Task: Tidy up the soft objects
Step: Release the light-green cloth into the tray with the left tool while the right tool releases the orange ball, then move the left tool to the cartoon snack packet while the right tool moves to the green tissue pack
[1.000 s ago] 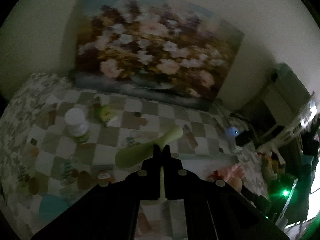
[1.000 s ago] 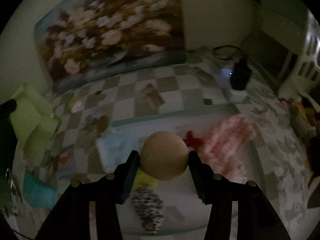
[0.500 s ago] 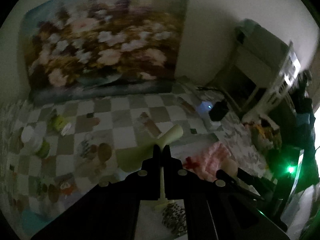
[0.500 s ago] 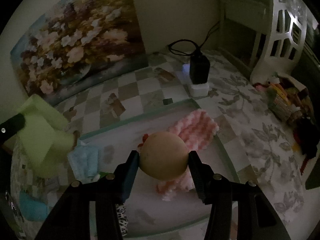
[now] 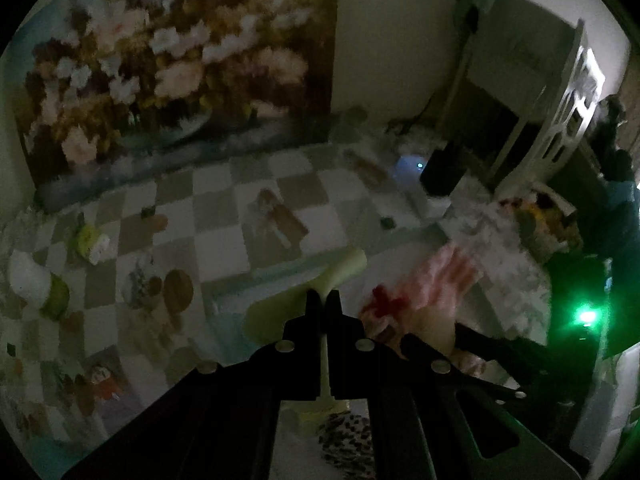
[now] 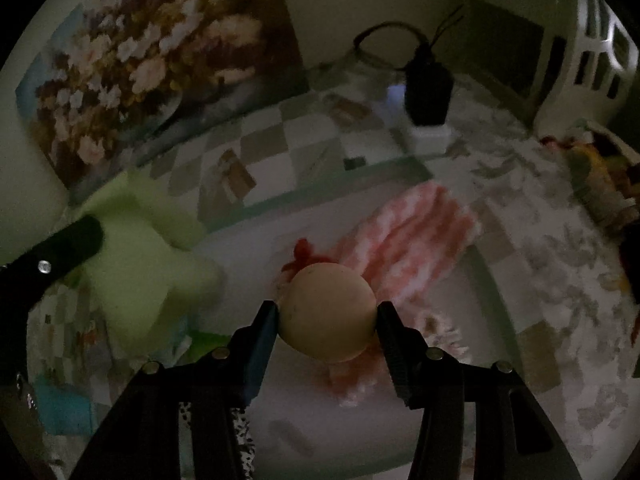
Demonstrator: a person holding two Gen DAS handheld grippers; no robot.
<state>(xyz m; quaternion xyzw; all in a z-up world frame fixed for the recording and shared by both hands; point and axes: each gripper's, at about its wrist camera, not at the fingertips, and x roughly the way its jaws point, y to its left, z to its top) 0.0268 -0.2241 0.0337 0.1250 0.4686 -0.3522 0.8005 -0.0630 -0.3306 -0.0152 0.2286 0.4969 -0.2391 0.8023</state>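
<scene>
Both grippers have dropped toward the tray [image 6: 328,196]: left gripper [image 5: 323,298] pinches the green cloth [image 5: 280,312], right gripper [image 6: 326,314] clamps the ball [image 6: 327,312] above the pink cloth [image 6: 416,236], and released here it may roll off.

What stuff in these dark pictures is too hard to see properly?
- Spotted cloth: left wrist view, mostly hidden behind the left gripper.
- Green foam piece: left wrist view shows only slivers around the shut fingers; right wrist view blurs it.
- Pink fluffy cloth: blurred, and partly hidden by the ball in the right gripper.
- Basket contents: dark, cut off at the right edge.
</scene>
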